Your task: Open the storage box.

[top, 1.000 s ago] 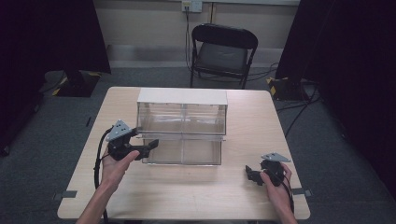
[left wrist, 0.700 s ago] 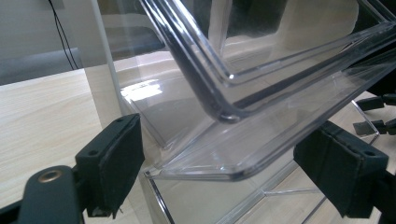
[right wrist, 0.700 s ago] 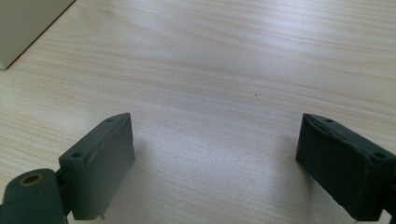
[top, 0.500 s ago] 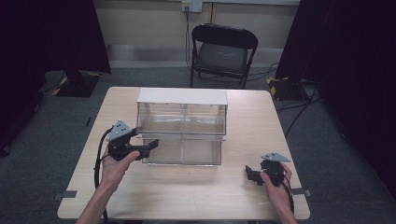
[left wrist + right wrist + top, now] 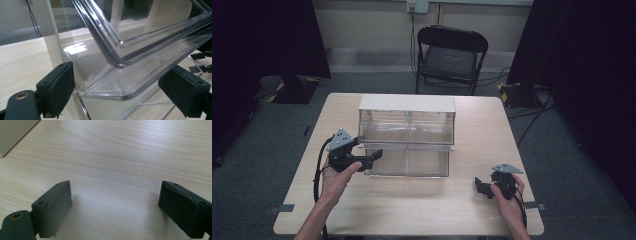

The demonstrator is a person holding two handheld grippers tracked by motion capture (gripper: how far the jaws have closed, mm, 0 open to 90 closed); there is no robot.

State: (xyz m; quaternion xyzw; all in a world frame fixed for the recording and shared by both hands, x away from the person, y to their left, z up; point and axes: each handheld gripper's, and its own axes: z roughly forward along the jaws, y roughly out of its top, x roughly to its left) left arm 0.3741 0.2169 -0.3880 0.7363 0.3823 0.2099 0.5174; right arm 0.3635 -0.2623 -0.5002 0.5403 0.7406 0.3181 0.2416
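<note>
the clear drawer unit (image 5: pixel 407 135) stood mid-table, its lower drawer (image 5: pixel 409 161) pulled out toward the person, long axis running left to right across the table. the left gripper (image 5: pixel 373 156) sat at that drawer's left front corner, much nearer than the right gripper (image 5: pixel 480 187), which rested well apart on the bare table (image 5: pixel 432 210), jaws spread with nothing between. in the left gripper view the left jaws had just been opening; the drawer's clear front lip (image 5: pixel 120 93) lay between the pads (image 5: pixel 58 87), which looked released rather than pressing.
</note>
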